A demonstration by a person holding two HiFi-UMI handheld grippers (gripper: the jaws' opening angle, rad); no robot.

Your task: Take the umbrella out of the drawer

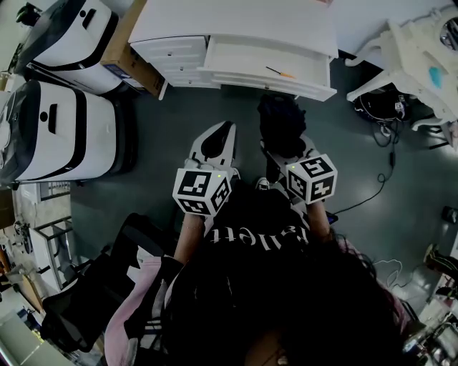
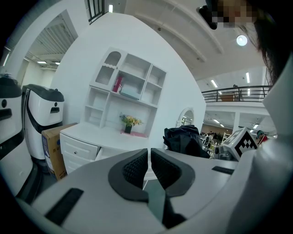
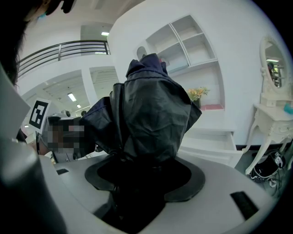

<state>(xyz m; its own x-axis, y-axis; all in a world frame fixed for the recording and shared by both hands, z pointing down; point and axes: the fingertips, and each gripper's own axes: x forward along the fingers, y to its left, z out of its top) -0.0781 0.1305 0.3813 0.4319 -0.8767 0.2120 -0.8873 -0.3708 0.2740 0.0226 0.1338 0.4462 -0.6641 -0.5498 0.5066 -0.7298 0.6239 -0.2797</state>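
The main part of the task looked done. The black folded fabric umbrella (image 1: 280, 125) was clear of the open white wooden drawer (image 1: 266, 66). In the head view it was just above the centre of the frame, over the dark floor and below the drawer front, not touching it. The drawer stood pulled out from the white dresser (image 1: 236, 21) at the top of that frame. Nothing showed inside it but a thin dark stick with an orange tip (image 1: 280, 72) lying on its pale bottom. Judging from this, what was left was only to carry the umbrella off or set it down somewhere, and perhaps to push the drawer in, though the task does not ask for that.

The right gripper (image 1: 285, 151) was clenched on the umbrella. In the right gripper view the crumpled black cloth (image 3: 151, 114) filled the middle of the frame and ran straight down into the gap between the two dark jaws (image 3: 146, 178), which pressed in on it from both sides. The bundle stood upright above them.

The left gripper (image 1: 223, 133), left of centre in the head view, held nothing. In its own view the two dark ribbed pads (image 2: 135, 167) were drawn almost together, with only a thin slit between them and nothing in it (image 2: 149, 161). It touched neither the umbrella nor the drawer.
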